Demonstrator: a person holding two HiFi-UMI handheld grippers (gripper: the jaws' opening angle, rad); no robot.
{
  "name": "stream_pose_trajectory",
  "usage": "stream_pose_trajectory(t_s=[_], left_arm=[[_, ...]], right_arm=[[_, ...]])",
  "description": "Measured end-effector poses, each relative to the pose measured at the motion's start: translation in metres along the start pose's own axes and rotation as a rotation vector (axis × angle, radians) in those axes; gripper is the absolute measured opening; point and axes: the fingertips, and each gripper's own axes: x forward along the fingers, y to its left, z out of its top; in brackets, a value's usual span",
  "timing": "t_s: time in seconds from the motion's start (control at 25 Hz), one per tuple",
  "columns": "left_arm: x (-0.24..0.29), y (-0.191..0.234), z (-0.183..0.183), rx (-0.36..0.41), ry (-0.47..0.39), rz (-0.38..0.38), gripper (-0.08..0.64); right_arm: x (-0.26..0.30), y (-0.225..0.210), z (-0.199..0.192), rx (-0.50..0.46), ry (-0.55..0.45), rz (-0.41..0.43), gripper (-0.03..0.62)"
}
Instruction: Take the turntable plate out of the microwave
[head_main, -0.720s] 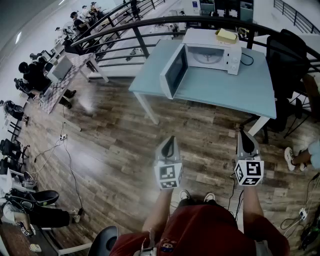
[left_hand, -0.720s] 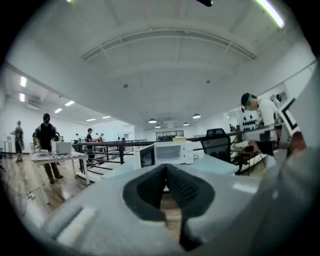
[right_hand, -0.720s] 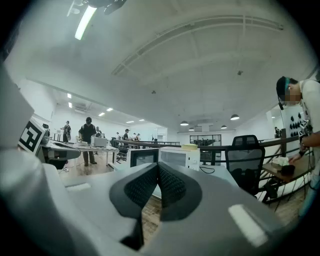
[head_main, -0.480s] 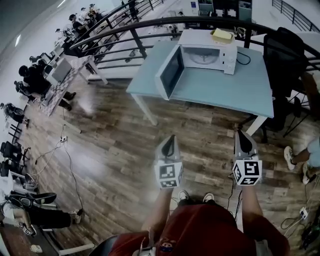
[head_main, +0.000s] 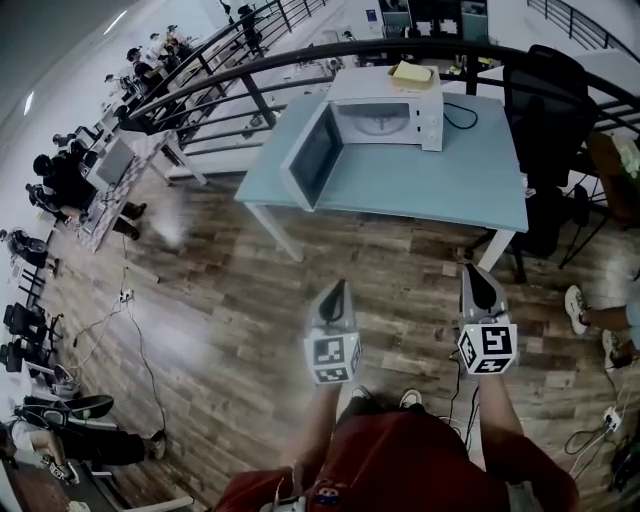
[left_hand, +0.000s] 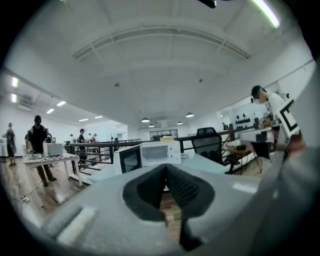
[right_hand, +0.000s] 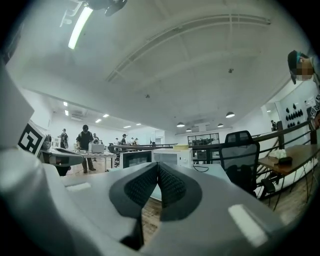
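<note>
Left gripper (left_hand: 165, 168): jaws closed, the ribbed black pads meeting tip to tip with nothing between them. Right gripper (right_hand: 158, 165): jaws likewise pressed together and empty. Both tools are held out ahead of the person's body on forearms stretched forward, side by side and apart from each other, the left one dipping slightly and the right one level; each marker cube faces up toward the head camera. The two grippers hang over the wooden floor (head_main: 220, 300), well apart from the table (head_main: 430, 195) and aimed at it. The microwave (head_main: 425, 108) stands at the tabletop's far edge, its door (head_main: 312, 158) swung open on the left hinge so that it reaches out toward the tabletop's left edge. The turntable plate (head_main: 378, 122) lies flat inside the open cavity (a pale disc seen through the opening). A yellow object (head_main: 410, 72) rests on the microwave's top, and a black cable (head_main: 462, 115) loops on the tabletop beside the microwave's right side. A black chair (head_main: 545, 100) stands past the tabletop's right edge, and a dark railing (head_main: 250, 75) curves behind the far edge.
</note>
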Motion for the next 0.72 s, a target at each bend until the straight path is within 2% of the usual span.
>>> stream_pose_trajectory(t_s=[0.28,0.72], left_arm=[[0.009,-0.03,-0.004,0.002,0.016,-0.014,-0.002],[0.05,-0.021,-0.016,-0.012,0.027,-0.003,-0.002]], right_arm=[[-0.009,-0.029,-0.01,0.034,-0.001,-0.003,0.001],[0.028,-0.037,-0.032,0.029,0.047,0.012,0.002]])
